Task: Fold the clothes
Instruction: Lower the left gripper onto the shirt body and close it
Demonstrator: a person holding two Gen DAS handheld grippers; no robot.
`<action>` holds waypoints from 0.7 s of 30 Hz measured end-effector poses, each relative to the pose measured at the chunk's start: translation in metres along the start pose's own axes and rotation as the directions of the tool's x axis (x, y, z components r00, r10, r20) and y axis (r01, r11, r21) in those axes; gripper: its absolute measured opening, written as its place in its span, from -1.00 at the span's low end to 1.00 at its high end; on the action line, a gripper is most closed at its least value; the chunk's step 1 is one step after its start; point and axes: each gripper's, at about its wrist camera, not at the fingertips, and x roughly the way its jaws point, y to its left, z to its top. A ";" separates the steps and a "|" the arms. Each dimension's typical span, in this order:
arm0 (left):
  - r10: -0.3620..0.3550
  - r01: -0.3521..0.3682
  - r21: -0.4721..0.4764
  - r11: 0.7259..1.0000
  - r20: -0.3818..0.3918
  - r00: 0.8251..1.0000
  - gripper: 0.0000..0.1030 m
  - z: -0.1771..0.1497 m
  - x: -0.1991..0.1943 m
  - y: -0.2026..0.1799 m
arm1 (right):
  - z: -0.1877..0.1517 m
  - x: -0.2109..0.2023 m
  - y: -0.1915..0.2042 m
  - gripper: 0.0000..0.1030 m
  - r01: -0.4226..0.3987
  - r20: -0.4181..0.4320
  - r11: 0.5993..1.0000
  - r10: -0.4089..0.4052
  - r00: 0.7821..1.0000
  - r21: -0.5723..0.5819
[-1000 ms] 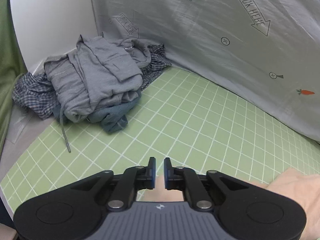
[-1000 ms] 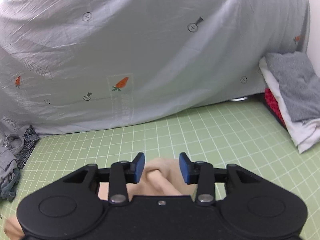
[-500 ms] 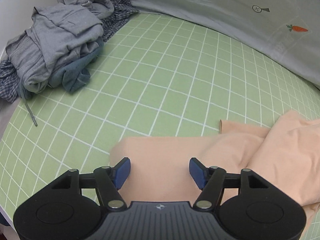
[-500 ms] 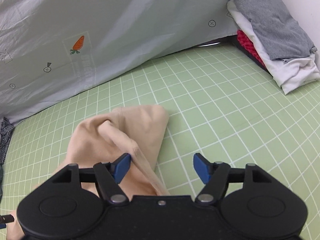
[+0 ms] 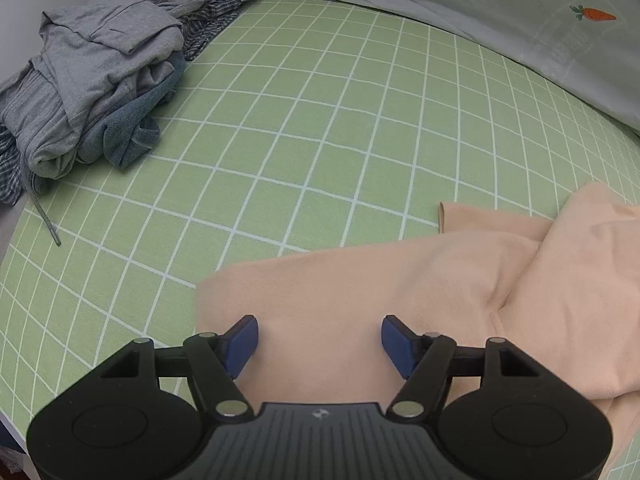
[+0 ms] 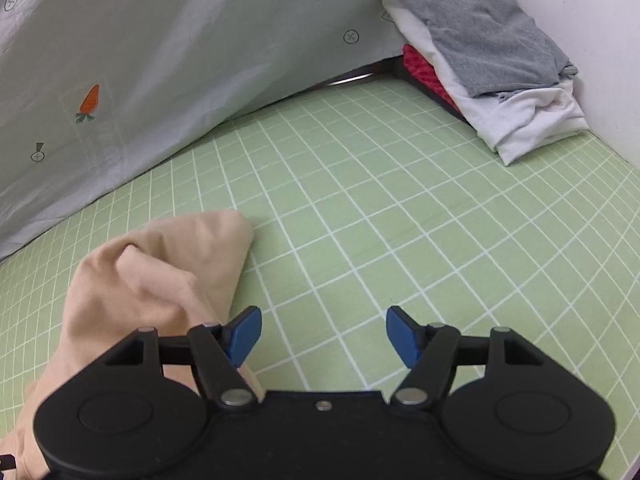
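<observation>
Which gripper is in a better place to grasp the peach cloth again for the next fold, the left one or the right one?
Probably the left gripper. Its open fingers stand over the flat peach cloth garment, near its edge. The right gripper is open over bare green grid mat; the cloth lies beside its left finger.

Wrist views downward, shared mat (image 5: 320,128)

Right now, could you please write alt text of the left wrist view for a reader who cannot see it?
The left tongs are opening, blue pads apart above a peach garment lying rumpled on a green grid mat. A heap of grey and checked clothes sits far left, with a grey carrot-print sheet behind.
</observation>
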 end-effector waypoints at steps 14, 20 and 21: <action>-0.014 0.016 0.061 0.998 -0.043 0.999 0.36 -0.009 0.006 -0.005 | -0.023 0.020 0.018 0.16 -0.223 -0.142 0.975 0.220 0.965 -0.008; -0.066 0.067 0.009 0.998 -0.052 0.996 0.21 -0.010 0.013 0.000 | -0.020 0.033 0.025 0.09 -0.253 -0.170 0.967 0.253 0.952 0.022; -0.070 0.070 0.002 0.998 -0.047 0.996 0.16 -0.010 0.013 0.000 | -0.019 0.035 0.027 0.01 -0.258 -0.172 0.966 0.258 0.951 0.017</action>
